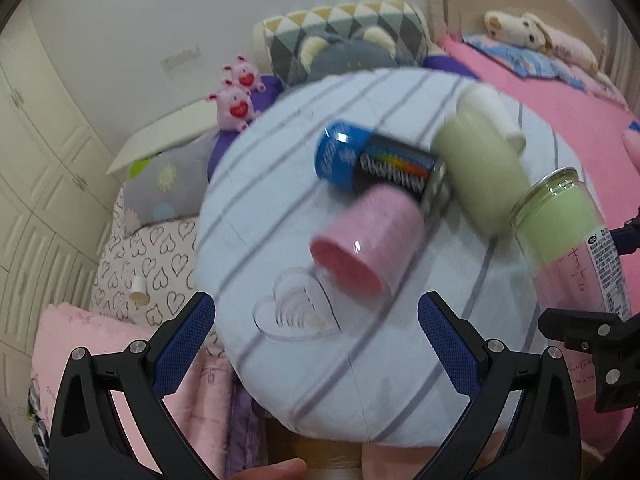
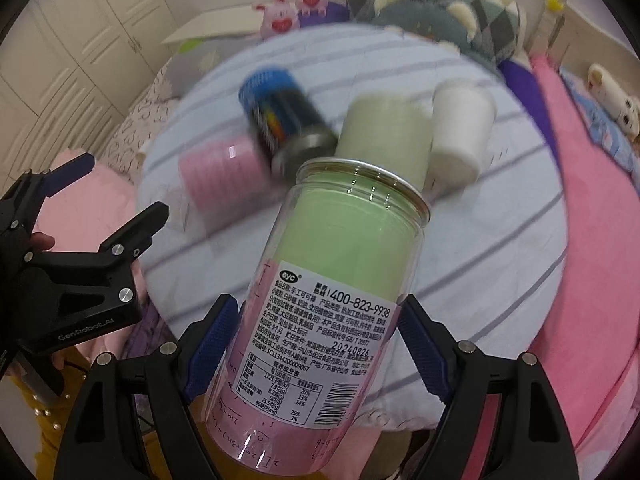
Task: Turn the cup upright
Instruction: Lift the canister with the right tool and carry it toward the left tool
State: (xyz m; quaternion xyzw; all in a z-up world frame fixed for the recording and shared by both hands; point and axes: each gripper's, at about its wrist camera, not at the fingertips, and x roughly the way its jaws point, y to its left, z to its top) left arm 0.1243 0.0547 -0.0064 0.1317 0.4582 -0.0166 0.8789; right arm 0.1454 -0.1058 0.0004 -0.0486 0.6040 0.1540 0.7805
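Several cups lie on a round striped cushion (image 1: 280, 184). A pink cup (image 1: 366, 236) lies on its side with its mouth toward me; it also shows in the right wrist view (image 2: 220, 176). A blue and black can (image 1: 376, 162) lies beside it. A pale green cup (image 1: 480, 172) and a white cup (image 1: 490, 110) lie behind. My left gripper (image 1: 316, 336) is open and empty, just short of the pink cup. My right gripper (image 2: 318, 340) is shut on a clear jar (image 2: 324, 280) with green and pink filling, held tilted above the cushion.
A clear heart-shaped dish (image 1: 296, 312) lies on the cushion near my left gripper. Pillows (image 1: 344, 40), pink pig toys (image 1: 236, 100) and a pink bed (image 1: 560, 92) surround the cushion. White cupboards (image 1: 36, 140) stand at the left.
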